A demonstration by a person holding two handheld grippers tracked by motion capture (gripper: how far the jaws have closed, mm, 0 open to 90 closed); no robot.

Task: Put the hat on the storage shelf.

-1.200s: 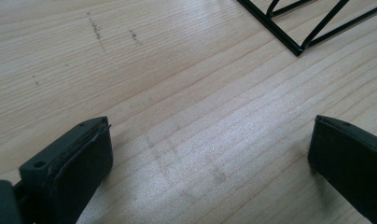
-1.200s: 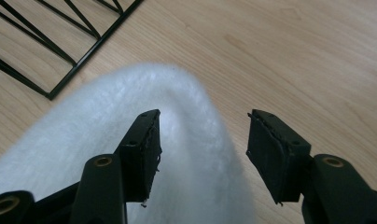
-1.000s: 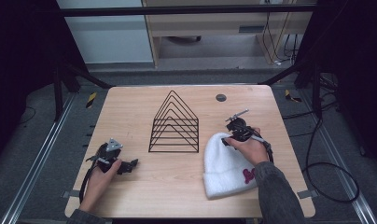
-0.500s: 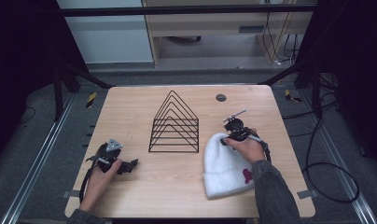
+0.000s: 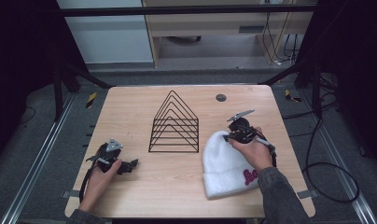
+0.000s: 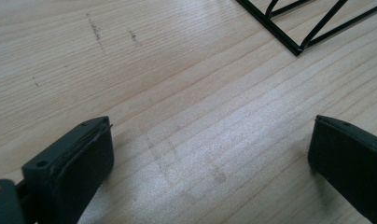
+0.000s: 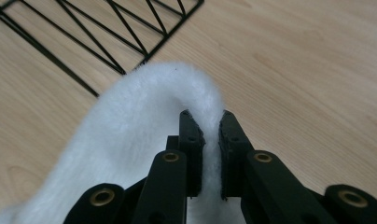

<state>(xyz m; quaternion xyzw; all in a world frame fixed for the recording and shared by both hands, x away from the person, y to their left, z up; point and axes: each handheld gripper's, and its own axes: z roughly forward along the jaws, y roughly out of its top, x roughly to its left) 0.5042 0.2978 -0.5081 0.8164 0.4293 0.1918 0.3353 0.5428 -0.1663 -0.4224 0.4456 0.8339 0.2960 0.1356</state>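
Pinching white beanie (image 7: 144, 112) crown, right hand-held gripper (image 7: 211, 126), beside wire rack (image 5: 174, 122).

White beanie (image 5: 225, 164) (magenta lettering), black rack (image 5: 174, 123)

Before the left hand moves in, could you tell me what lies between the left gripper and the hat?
Only bare table in the high view; the wire rack stands farther back, off that line. The left gripper is open, the hat pinched by the right gripper.

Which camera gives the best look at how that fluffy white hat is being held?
The right gripper view: the right gripper has both black jaws pinched shut on a fold of the white hat. The high view shows the whole hat lying on the table, beside the wire rack, but a hand covers the grip.
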